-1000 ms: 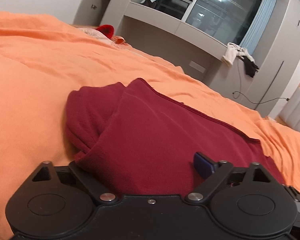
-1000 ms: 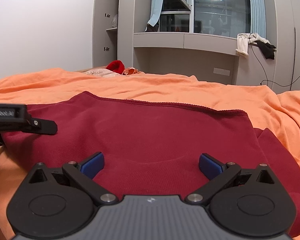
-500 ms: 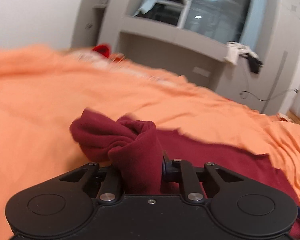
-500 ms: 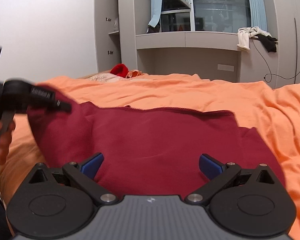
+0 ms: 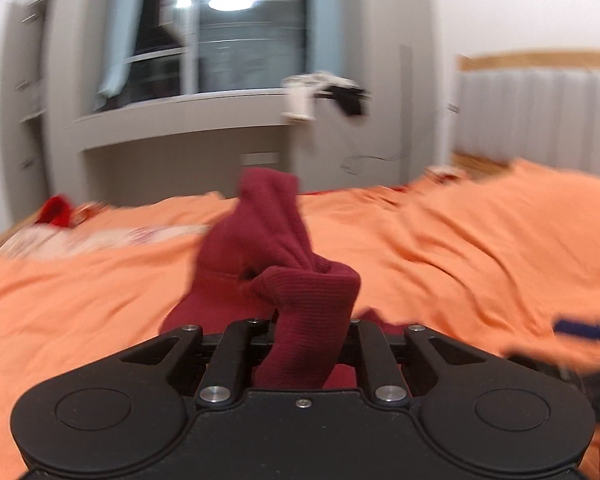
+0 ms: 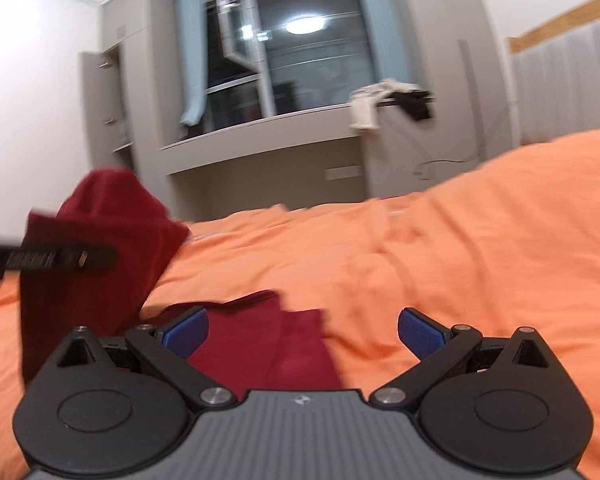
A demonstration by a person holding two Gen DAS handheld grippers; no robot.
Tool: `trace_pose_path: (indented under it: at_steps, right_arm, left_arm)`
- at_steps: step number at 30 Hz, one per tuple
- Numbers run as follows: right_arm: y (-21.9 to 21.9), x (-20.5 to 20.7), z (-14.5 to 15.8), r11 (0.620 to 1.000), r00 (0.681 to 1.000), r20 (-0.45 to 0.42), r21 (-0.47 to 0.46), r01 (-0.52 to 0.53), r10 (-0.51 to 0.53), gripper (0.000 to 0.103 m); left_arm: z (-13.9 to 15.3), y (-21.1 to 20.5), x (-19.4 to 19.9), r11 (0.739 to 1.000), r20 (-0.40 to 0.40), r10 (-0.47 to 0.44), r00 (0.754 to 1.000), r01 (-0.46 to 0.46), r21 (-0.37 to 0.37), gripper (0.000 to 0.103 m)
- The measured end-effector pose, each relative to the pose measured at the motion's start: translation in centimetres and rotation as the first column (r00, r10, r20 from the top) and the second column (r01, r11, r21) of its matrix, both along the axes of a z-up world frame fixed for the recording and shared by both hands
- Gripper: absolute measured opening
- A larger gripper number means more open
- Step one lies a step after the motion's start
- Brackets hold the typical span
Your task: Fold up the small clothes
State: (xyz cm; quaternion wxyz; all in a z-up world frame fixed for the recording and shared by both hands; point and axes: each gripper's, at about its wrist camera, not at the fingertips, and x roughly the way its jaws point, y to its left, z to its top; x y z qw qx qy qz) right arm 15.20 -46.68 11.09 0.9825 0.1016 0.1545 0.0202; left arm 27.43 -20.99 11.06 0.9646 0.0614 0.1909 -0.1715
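The red garment (image 5: pixel 284 240) is pinched and lifted off the orange bed (image 5: pixel 460 240) by the left hand-held gripper (image 5: pixel 306 344), while its low end is straddled by the spread right hand-held gripper (image 6: pixel 302 330).

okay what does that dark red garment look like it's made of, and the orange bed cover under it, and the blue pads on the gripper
Dark red garment: likely a soft knit, with fine ribbing visible and limp bunching in the left gripper.
Orange bed cover: matte woven fabric, probably cotton-like; it lies in soft wrinkles without sheen.
Blue pads on the right gripper: apparently rubber or plastic, finely textured.
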Motion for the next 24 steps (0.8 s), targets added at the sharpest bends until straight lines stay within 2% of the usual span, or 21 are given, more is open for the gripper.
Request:
trace_pose_path:
  at_steps: [3,6,9,11,13,16,20,24]
  right_arm:
    - [-2.2,0.1,-0.2,0.998,0.998,-0.020,0.018,0.066,-0.066,0.103]
    - [-3.6,0.7,-0.7,0.994,0.993,-0.052,0.042,0.104,-0.102,0.103]
    - [-4.6,1.4,-1.3,0.991,0.988,-0.111,0.066,0.119,-0.111,0.103]
    - [-4.9,2.1,-1.9,0.989,0.982,-0.148,0.071,0.127,-0.116,0.103]
    - [-4.6,2.5,-2.5,0.989,0.977,-0.177,0.075,0.131,-0.116,0.103]
    - [-4.5,3.0,-3.1,0.986,0.971,-0.209,0.101,0.136,-0.113,0.103]
    - [-4.5,3.8,-3.5,0.977,0.965,-0.239,0.152,0.148,-0.109,0.103]
    - [-4.1,4.5,-3.7,0.970,0.963,-0.256,0.201,0.140,-0.086,0.103]
  left_arm:
    - [-1.7,-3.3,-1.4,0.993,-0.010,-0.097,0.995,0.097,0.066,0.015]
    - [-4.5,-5.5,-3.0,0.976,-0.055,-0.165,0.985,0.171,0.137,0.015]
    - [-7.1,-6.3,-4.8,0.957,-0.045,-0.194,0.980,0.199,0.213,0.017]
    - [-8.4,-6.3,-5.6,0.947,-0.055,-0.210,0.976,0.217,0.236,0.020]
    - [-9.0,-6.0,-6.3,0.944,-0.061,-0.224,0.973,0.233,0.233,0.024]
    - [-9.1,-5.5,-7.0,0.944,-0.054,-0.243,0.969,0.249,0.217,0.037]
    - [-8.1,-4.7,-7.4,0.940,-0.096,-0.305,0.947,0.316,0.129,0.062]
    - [-7.2,-3.8,-8.4,0.936,-0.101,-0.342,0.934,0.348,0.054,0.065]
